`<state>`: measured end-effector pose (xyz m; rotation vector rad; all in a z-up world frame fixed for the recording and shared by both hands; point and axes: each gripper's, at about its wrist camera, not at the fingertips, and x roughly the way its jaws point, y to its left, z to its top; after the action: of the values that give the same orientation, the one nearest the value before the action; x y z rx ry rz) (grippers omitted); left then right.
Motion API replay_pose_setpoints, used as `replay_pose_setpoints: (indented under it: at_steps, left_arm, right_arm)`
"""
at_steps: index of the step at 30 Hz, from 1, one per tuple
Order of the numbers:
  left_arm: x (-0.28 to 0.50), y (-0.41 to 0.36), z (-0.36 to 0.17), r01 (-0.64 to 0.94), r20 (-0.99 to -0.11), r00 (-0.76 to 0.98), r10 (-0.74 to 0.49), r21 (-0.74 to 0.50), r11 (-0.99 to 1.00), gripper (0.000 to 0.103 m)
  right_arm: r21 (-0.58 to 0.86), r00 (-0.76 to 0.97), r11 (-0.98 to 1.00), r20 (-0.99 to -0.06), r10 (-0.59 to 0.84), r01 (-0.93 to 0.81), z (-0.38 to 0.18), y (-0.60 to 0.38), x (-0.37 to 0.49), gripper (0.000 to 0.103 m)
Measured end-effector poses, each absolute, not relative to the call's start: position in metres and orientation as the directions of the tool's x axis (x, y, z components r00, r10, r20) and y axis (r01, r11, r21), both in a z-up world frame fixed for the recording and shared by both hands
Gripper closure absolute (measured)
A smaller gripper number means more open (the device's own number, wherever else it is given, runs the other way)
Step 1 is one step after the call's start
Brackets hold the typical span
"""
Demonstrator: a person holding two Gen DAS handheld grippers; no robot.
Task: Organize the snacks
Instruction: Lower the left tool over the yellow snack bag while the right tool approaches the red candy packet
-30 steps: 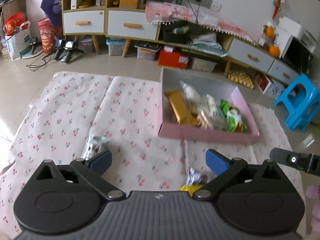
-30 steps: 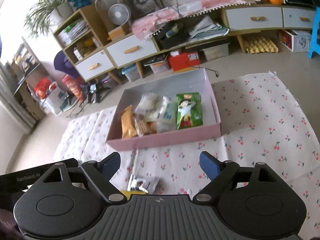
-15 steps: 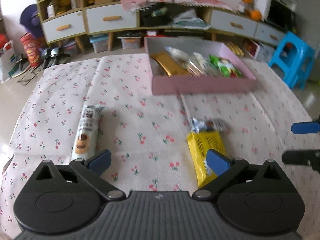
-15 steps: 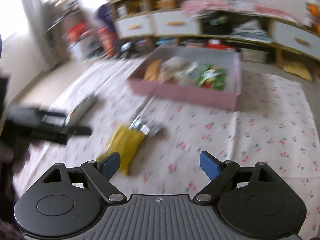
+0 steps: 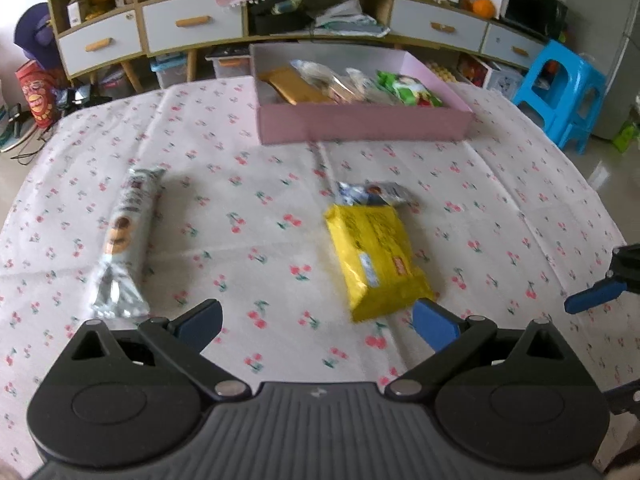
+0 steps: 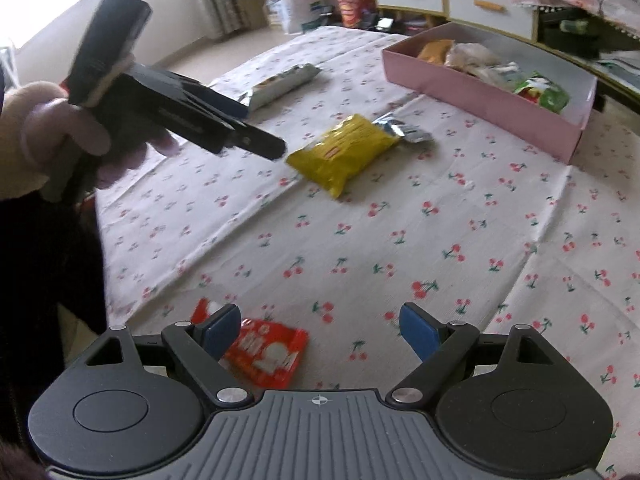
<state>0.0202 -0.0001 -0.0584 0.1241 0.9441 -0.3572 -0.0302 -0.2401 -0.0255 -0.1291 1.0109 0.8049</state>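
Note:
A pink box [image 5: 360, 122] holding several snacks stands at the far side of the cherry-print cloth [image 5: 248, 200]; it also shows in the right wrist view [image 6: 480, 92]. A yellow snack bag [image 5: 374, 254] lies mid-cloth with a small silver-blue packet [image 5: 376, 192] at its far end. A long silver biscuit pack [image 5: 124, 240] lies to the left. My left gripper [image 5: 316, 326] is open and empty, just short of the yellow bag. My right gripper [image 6: 320, 330] is open and empty, over a red packet [image 6: 264, 350] near the cloth's front edge.
Low cabinets with drawers [image 5: 192, 28] line the back wall. A blue plastic stool [image 5: 568, 84] stands at the right. Bags and clutter [image 5: 36, 96] sit on the floor at the left. The left gripper and hand [image 6: 160, 96] cross the right wrist view.
Both grippers have pulled back from the pink box toward the near side of the cloth. The yellow bag, biscuit pack and red packet came into view. Both stay open.

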Motion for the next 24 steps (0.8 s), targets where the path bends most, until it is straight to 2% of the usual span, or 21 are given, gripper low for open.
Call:
replay_pose_setpoints:
  at_steps: [5,12,24]
  left_arm:
    - [0.015,-0.013,-0.066,0.38,-0.808,0.535,-0.248,-0.031,0.924,0.002]
    - [0.012,-0.024,-0.077,0.399,-0.798,0.557,-0.229,0.015,0.917,0.002]
    - [0.012,-0.042,-0.085,0.44,-0.757,0.605,-0.246,0.06,0.896,0.009]
  right_arm:
    - [0.254,0.226,0.66,-0.803,0.551,-0.707,-0.023,-0.24,-0.04,0.015]
    - [0.175,0.219,0.629,-0.84,0.497,-0.758,-0.038,-0.222,-0.049,0.015]
    - [0.055,0.362,0.696,-0.824,0.436,-0.715,-0.045,-0.205,-0.035,0.016]
